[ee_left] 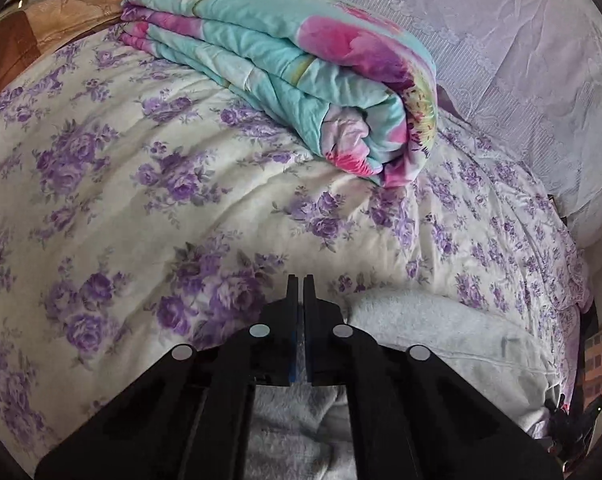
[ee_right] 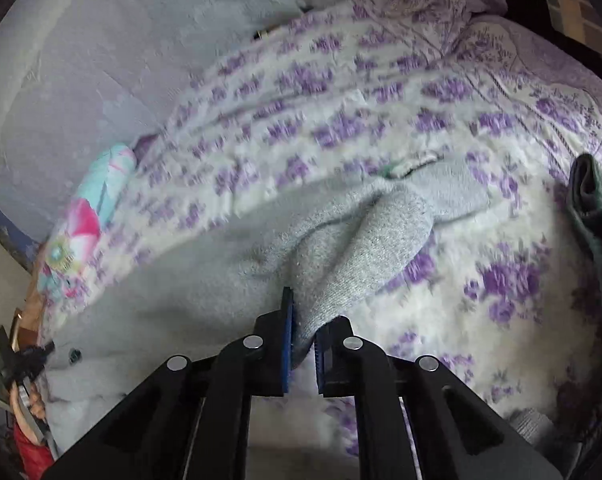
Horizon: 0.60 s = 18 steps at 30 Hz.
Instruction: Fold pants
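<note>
Light grey fleece pants [ee_left: 441, 332] lie on a bed with a purple-flowered cover [ee_left: 141, 208]. In the left wrist view my left gripper [ee_left: 300, 284] is shut, its jaws together, with grey fabric showing under its base; I cannot tell whether cloth is pinched. In the right wrist view my right gripper [ee_right: 303, 320] is shut on a raised fold of the grey pants [ee_right: 365, 248], which trail away to the left across the bed cover [ee_right: 501, 280]. The right view is blurred by motion.
A folded teal and pink quilt [ee_left: 301, 80] lies at the back of the bed, also in the right wrist view [ee_right: 101, 196]. A lilac curtain [ee_left: 501, 40] hangs behind. Dark green clothing [ee_right: 593, 208] lies at the right edge. A peach pillow [ee_left: 81, 12] sits far left.
</note>
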{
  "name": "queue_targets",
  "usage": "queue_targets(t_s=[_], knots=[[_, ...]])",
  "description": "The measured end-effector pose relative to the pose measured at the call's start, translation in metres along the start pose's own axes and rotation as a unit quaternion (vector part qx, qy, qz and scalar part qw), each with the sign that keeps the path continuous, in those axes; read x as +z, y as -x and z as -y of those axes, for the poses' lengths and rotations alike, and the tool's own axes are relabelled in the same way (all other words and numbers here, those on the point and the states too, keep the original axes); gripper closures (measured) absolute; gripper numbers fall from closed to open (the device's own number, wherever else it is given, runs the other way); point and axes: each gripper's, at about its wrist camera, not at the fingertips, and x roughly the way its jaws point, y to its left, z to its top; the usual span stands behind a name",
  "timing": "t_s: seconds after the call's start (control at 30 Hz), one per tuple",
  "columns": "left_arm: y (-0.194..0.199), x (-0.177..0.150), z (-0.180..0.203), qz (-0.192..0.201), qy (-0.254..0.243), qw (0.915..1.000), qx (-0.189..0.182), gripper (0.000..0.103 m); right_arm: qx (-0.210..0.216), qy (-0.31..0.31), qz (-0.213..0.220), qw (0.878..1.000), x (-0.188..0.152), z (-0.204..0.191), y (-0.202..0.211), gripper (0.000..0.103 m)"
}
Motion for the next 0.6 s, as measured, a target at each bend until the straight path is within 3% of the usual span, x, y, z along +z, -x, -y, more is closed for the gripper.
queue_targets(t_s=[0.1, 0.2, 0.27, 0.33, 0.4, 0.47, 0.53, 0.6], knots=[[0.001, -0.001, -0.005, -0.003, 0.019, 0.9997, -0.012, 0.102, 0.02, -0.024, 0.016, 0.999, -0.006, 0.009, 0.018, 0.086], [0.044, -0.012, -0.008, 0.019, 0.01, 0.9988, -0.043, 0.102, -0.013, -0.012, 0.074, 0.997, -0.016, 0.002, 0.057, 0.083], [0.068, -0.025, 0.002, 0.018, -0.016, 0.9973, -0.07, 0.102, -0.046, 0.019, 0.129, 0.99, -0.026, -0.013, 0.084, 0.083], [0.082, -0.04, 0.018, 0.005, -0.055, 0.9948, -0.086, 0.102, -0.036, 0.054, 0.153, 0.986, -0.032, -0.035, 0.099, 0.083], [0.081, -0.06, 0.04, -0.024, -0.098, 0.9892, -0.106, 0.102, 0.008, 0.098, 0.141, 0.985, -0.038, -0.069, 0.099, 0.082], [0.07, -0.079, 0.055, -0.04, -0.122, 0.9868, -0.099, 0.101, 0.039, 0.147, 0.114, 0.982, -0.047, -0.107, 0.087, 0.082], [0.046, -0.088, 0.058, -0.057, -0.119, 0.9887, -0.071, 0.101, 0.052, 0.195, 0.086, 0.976, -0.055, -0.142, 0.063, 0.083], [0.019, -0.084, 0.049, -0.061, -0.091, 0.9927, -0.049, 0.101, 0.039, 0.227, 0.047, 0.972, -0.057, -0.167, 0.026, 0.082]])
